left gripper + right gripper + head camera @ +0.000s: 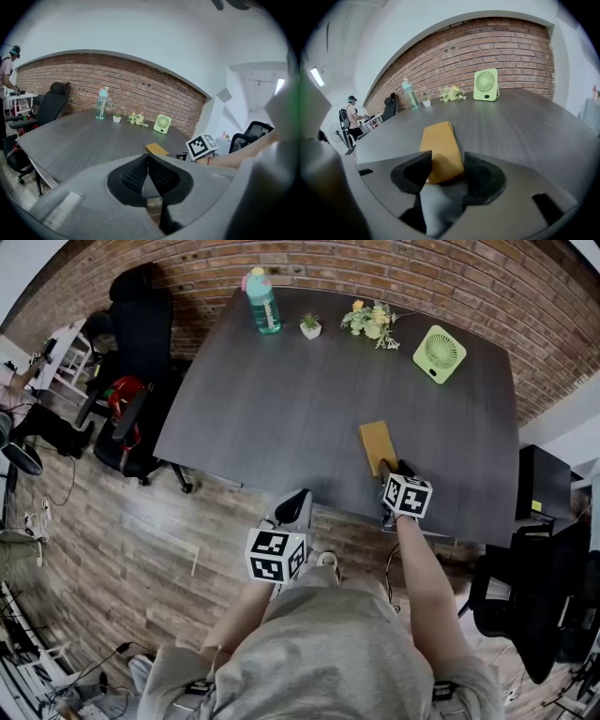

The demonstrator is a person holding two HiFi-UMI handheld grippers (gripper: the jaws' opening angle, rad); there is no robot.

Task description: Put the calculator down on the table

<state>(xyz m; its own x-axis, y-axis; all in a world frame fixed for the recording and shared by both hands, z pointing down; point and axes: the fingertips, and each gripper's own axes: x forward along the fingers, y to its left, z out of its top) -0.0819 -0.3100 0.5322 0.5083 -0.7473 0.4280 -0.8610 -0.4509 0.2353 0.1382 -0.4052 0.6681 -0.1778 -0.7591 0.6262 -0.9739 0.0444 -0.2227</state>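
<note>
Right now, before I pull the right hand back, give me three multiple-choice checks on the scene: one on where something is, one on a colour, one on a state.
1. Where on the table is the calculator?
A) at the far edge
B) near the front edge, right side
C) in the far left corner

2. What colour is the small fan?
A) green
B) red
C) black

3. How do the right tongs stand?
A) shut tight, empty
B) shut on the fan
C) open, the calculator's near end between them

Answers:
1 B, the head view shows it lying flat by the near edge.
2 A, it is pale green in every view.
3 C, the right gripper view shows the two sides apart, not pressing the calculator.
</note>
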